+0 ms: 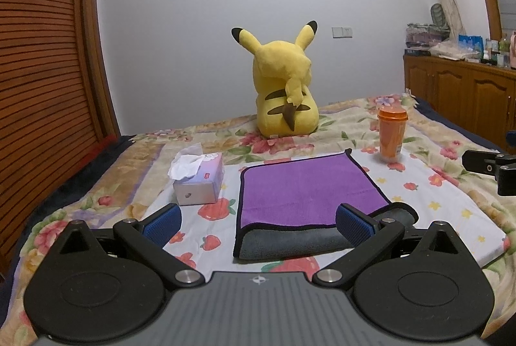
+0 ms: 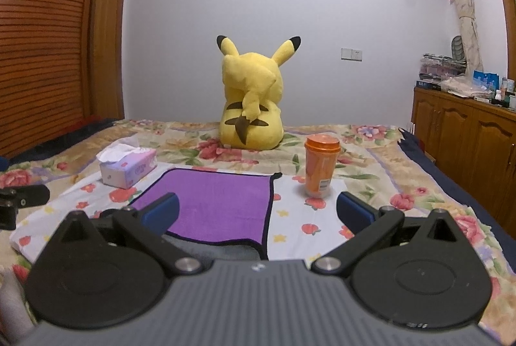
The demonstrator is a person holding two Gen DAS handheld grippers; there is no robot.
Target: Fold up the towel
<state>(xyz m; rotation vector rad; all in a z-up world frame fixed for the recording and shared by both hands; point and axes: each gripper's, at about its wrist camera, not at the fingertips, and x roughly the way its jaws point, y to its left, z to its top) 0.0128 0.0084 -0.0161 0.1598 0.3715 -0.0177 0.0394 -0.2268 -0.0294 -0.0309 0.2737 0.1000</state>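
A purple towel point(image 1: 303, 191) with a black hem lies on the bed, folded over so its grey underside shows along the near edge point(image 1: 290, 244). It also shows in the right wrist view point(image 2: 213, 204). My left gripper point(image 1: 258, 223) is open and empty, hovering just in front of the towel's near edge, which lies between its blue pads point(image 1: 164, 221). My right gripper point(image 2: 258, 210) is open and empty over the towel's near right corner. The right gripper's body shows at the edge of the left wrist view point(image 1: 493, 167).
A tissue box point(image 1: 200, 178) stands left of the towel, and an orange cup point(image 1: 391, 133) stands at its far right. A yellow plush toy point(image 1: 283, 94) sits behind. The flowered bedspread point(image 1: 435, 184) covers the bed. A wooden cabinet point(image 1: 467, 87) stands at right.
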